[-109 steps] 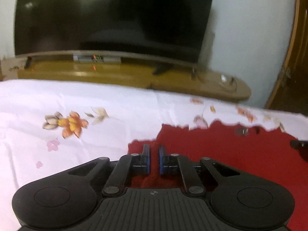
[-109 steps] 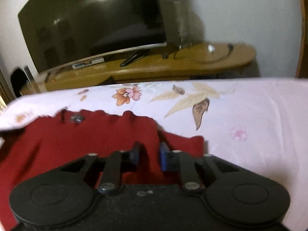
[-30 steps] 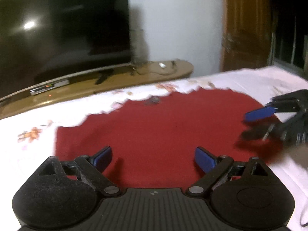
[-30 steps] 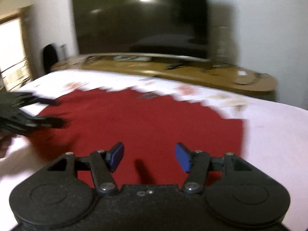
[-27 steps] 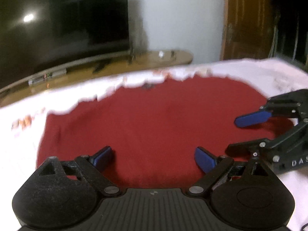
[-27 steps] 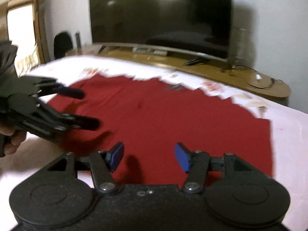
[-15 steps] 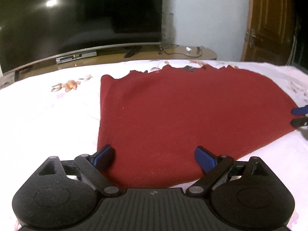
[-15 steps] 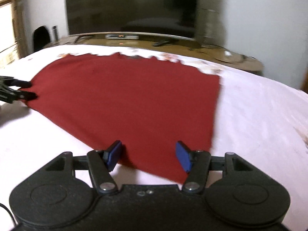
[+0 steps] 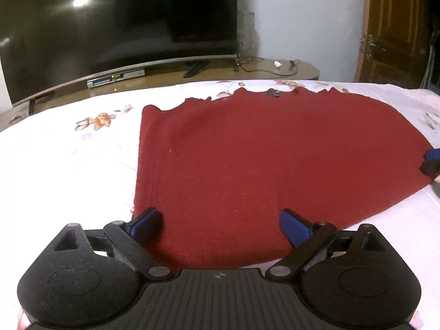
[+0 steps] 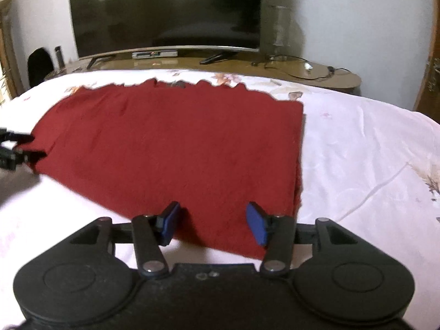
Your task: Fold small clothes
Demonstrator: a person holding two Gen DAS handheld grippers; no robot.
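Note:
A dark red knit garment (image 9: 275, 159) lies spread flat on a white floral bedsheet (image 9: 60, 165); it also shows in the right wrist view (image 10: 176, 143). My left gripper (image 9: 218, 227) is open and empty, its blue pads over the garment's near left corner. My right gripper (image 10: 213, 224) is open and empty over the garment's near right corner. Each gripper's tips show at the edge of the other's view: the right gripper (image 9: 431, 162), the left gripper (image 10: 16, 148).
Beyond the bed stands a wooden TV bench (image 10: 302, 74) with a large dark television (image 9: 118, 24), a set-top box (image 9: 115, 78) and cables. A brown door (image 9: 396, 27) is at the far right. The bedsheet (image 10: 371, 165) extends to the right of the garment.
Both grippers opened and let go of the garment, then drew back toward its near edge. The garment now lies flat on the bed.

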